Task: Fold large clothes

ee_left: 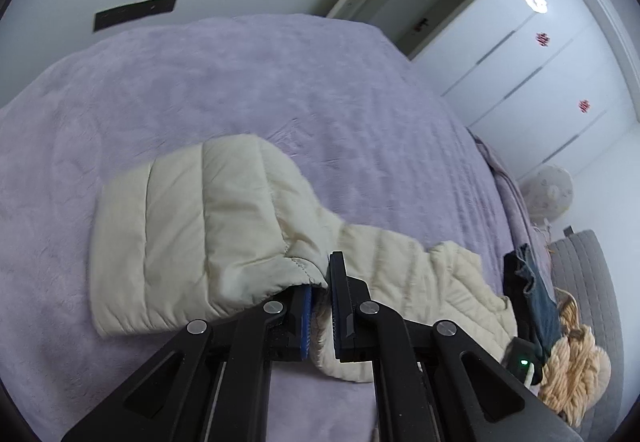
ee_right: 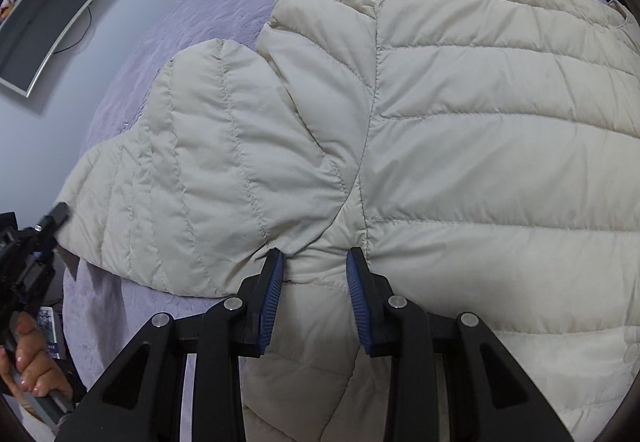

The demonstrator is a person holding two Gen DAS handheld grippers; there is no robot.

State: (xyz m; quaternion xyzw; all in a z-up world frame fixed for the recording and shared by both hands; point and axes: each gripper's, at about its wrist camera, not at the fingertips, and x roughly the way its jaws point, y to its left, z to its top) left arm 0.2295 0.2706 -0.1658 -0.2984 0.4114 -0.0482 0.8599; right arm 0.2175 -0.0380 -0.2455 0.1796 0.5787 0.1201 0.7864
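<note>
A cream quilted puffer jacket (ee_right: pixel 460 146) lies spread on a lilac bed cover (ee_right: pixel 160 34). Its sleeve (ee_right: pixel 192 170) stretches out to the left. In the left wrist view my left gripper (ee_left: pixel 320 274) is shut on the sleeve cuff (ee_left: pixel 192 226), which is lifted and drapes over the left finger. The left gripper also shows at the far left of the right wrist view (ee_right: pixel 56 218), at the sleeve's end. My right gripper (ee_right: pixel 316 258) is open, its fingertips pressing the jacket near the armpit seam with fabric between the fingers.
The bed cover (ee_left: pixel 260 90) fills most of the left wrist view. At the bed's right edge lie dark denim clothes (ee_left: pixel 536 294) and a tan knitted item (ee_left: pixel 576 362). White wardrobes (ee_left: pixel 540 62) stand beyond. A wall-mounted screen (ee_right: pixel 44 22) hangs to the left.
</note>
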